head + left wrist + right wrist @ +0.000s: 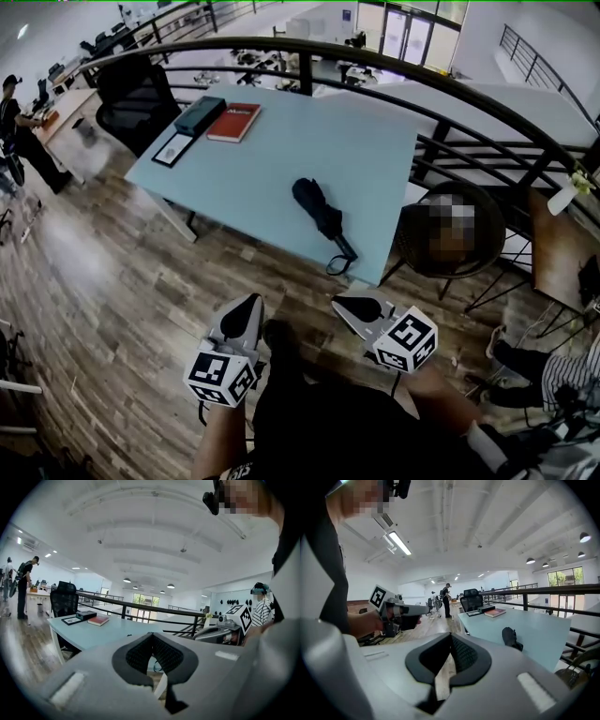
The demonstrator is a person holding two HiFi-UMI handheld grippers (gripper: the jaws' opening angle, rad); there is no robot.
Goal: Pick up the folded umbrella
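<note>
The folded black umbrella (319,214) lies on the pale blue table (375,159) near its front right corner, with its wrist strap (339,264) hanging at the table's edge. My left gripper (251,302) and right gripper (339,307) are held side by side over the wooden floor, short of the table, and both point toward it. In the left gripper view the left gripper (152,637) has its pads together with nothing between them. The right gripper (451,637) is also shut and empty, and the umbrella (511,637) shows to its right on the tabletop.
A red book (234,122), a dark box (200,114) and a black-framed card (173,149) sit at the table's far left. A black office chair (136,98) stands behind them. A curved black railing (450,94) runs behind and right of the table. A person (23,131) stands far left.
</note>
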